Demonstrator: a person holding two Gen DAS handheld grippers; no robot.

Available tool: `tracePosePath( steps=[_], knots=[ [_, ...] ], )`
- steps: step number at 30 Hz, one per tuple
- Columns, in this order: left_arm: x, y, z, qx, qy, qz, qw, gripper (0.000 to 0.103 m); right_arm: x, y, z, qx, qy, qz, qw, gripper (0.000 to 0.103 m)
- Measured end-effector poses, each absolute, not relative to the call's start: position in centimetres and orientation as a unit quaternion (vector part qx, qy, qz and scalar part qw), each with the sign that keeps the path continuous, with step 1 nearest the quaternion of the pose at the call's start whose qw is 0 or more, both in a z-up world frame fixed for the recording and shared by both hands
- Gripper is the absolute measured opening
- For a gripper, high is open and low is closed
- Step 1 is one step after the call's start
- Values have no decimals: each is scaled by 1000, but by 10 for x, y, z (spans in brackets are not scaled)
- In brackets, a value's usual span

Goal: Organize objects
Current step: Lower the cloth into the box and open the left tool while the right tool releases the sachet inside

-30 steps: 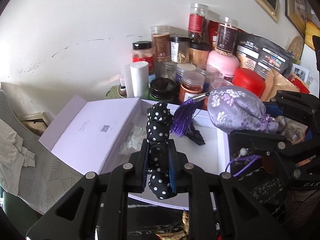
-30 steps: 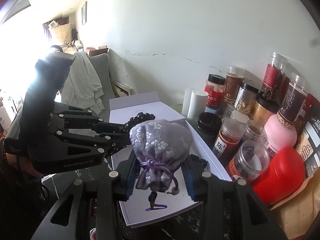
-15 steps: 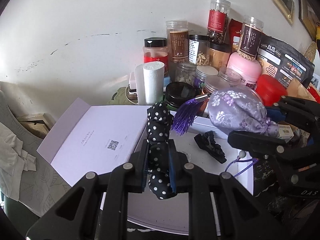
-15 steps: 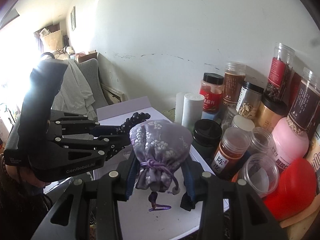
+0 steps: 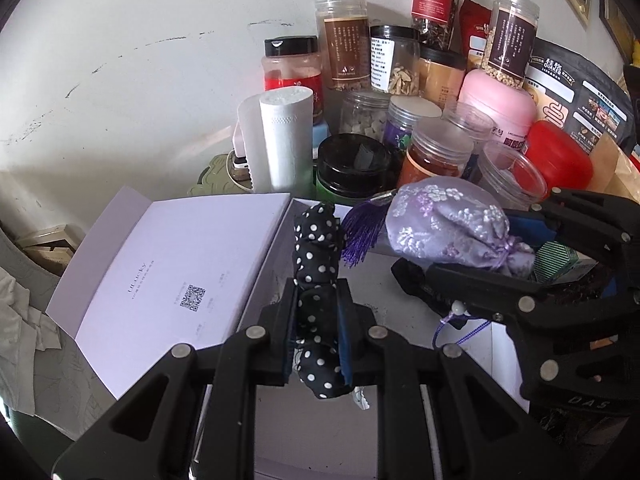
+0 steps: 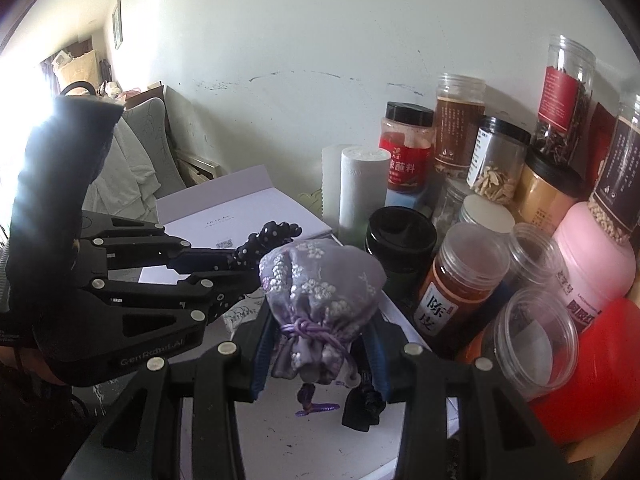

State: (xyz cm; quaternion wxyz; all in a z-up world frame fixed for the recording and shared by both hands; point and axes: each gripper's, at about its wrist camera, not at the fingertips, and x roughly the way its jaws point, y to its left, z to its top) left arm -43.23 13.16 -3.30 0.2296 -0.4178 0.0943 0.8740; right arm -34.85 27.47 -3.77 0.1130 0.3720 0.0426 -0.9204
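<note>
Here the left claw (image 5: pixel 318 332) is clenched on a polka-dot scrunchie (image 5: pixel 318 264), which stands up between its fingers. Just right of it, the right claw (image 6: pixel 320 332) grips a lavender pouch (image 6: pixel 320 280) above the open white box (image 5: pixel 176 272).

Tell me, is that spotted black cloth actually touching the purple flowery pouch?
Cannot tell. In the left wrist view the polka-dot cloth and the purple pouch show a gap, with only the tassel near the cloth; the right wrist view overlaps them.

Left hand-held gripper (image 5: pixel 317 336) and right hand-held gripper (image 6: pixel 320 344) hover side by side, jaws clamped on loads.
</note>
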Motion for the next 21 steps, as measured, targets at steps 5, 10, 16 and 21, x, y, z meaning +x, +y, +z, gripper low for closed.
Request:
tracePosePath(
  steps=[5,10,16,21],
  knots=[
    [-435,139,-45,-428,98,867,235,16,-357,278,-51,389,38,-914,111,41],
    [-439,145,-58,-439,104,860,238,16,-365,279,-64,406,38,-907,109,41],
    [-443,144,-67,-448,102,857,232,16,-371,281,-77,423,42,-899,101,41],
    [-445,144,-72,-451,99,857,229,17,-375,284,-86,437,28,-893,107,42]
  ],
)
